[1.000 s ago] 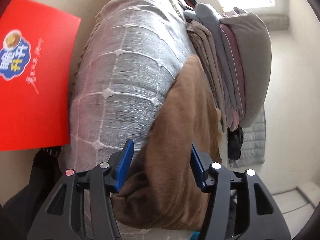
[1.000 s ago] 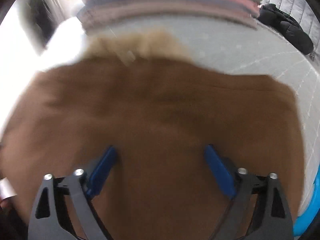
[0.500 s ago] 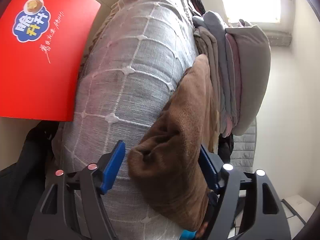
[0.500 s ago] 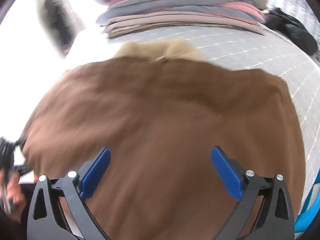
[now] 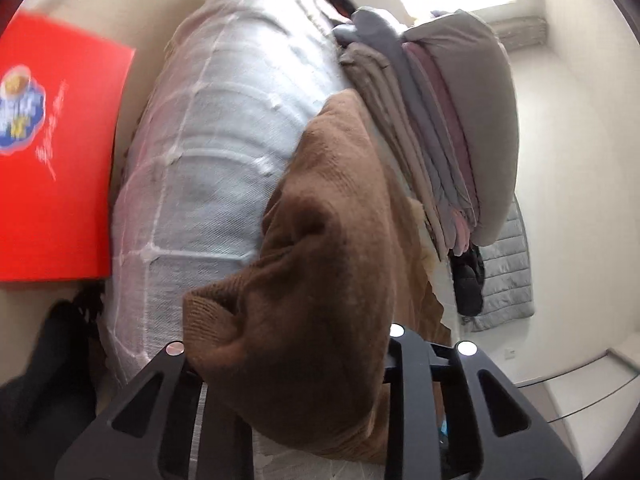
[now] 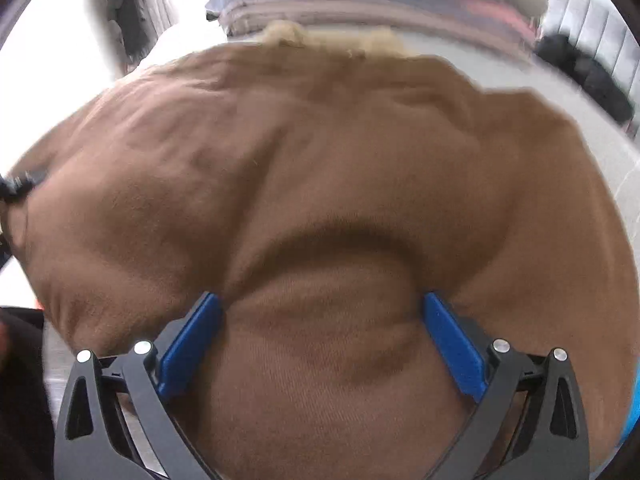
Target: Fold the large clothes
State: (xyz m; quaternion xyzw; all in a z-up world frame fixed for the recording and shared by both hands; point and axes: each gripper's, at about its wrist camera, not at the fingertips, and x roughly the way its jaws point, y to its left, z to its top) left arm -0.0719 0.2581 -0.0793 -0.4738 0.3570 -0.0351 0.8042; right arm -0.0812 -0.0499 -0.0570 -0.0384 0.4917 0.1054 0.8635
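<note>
Brown fabric fills most of both wrist views: a thick brown garment (image 5: 320, 280) lies on a grey checked bedcover (image 5: 216, 152). In the left wrist view a bunched, rolled fold of it bulges up between the two black arms of the left gripper (image 5: 288, 364) and hides the pads completely; the jaws are closing on this wad of cloth, which sits squeezed between them. Ahead of that gripper the garment runs away in a narrowing strip toward a stack of folded clothes (image 5: 448, 132) in grey, pink and beige, which stands just beyond the garment's far end. Off to the gripper's left, past the bedcover's edge, a red box (image 5: 52, 152) with a blue logo leans against the wall.

In the right wrist view the right gripper (image 6: 320, 340) points down onto the garment (image 6: 320, 168). Its blue pads (image 6: 188, 344) stand wide apart with a raised hump of the brown cloth between them; each pad's inner face lies against the side of that hump, but the jaws are not clamped shut. A paler fleecy collar (image 6: 320, 38) shows at the garment's far edge, just in front of the folded stack (image 6: 380, 4).
</note>
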